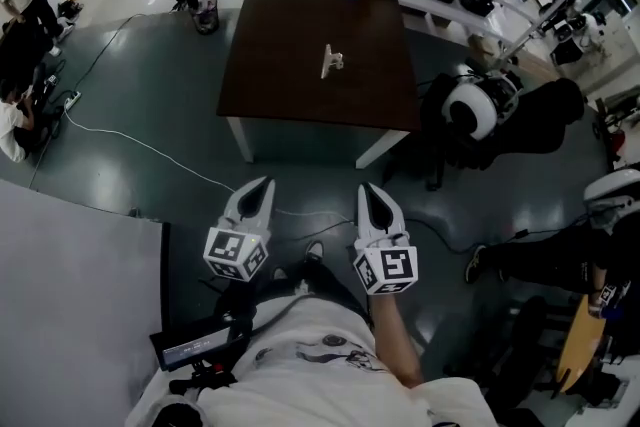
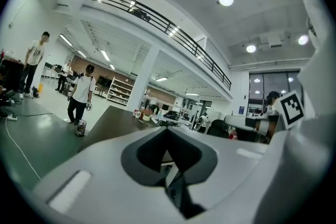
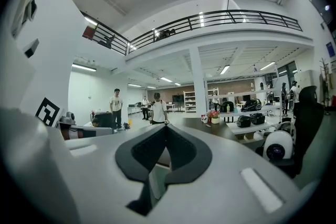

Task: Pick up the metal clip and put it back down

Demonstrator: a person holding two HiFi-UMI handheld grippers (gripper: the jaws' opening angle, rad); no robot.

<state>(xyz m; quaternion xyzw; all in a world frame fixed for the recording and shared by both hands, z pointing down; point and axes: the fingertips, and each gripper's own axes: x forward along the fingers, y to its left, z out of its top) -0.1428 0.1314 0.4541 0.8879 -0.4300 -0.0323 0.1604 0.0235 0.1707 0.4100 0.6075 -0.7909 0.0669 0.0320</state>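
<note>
The metal clip [image 1: 331, 61] shone silvery on the matt, dark wooden table [image 1: 290, 25]; the grey floor [image 1: 140, 130] looked smooth and glossy.

No words or numbers are legible; the left gripper [image 1: 266, 185] and right gripper [image 1: 368, 191] bear only square coded markers [image 1: 236, 255], and the small screen [image 1: 187, 347] shows perhaps a faint line of text, unreadable

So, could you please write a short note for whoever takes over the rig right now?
The left tongs are shut and empty, over the floor short of the table.
The right tongs are shut and empty, beside them.
The metal clip lies near the middle of the table, with neither tongs touching it.
Done: nothing yet.
Left to do: step up, open, pick the clip up, set it back down.
</note>
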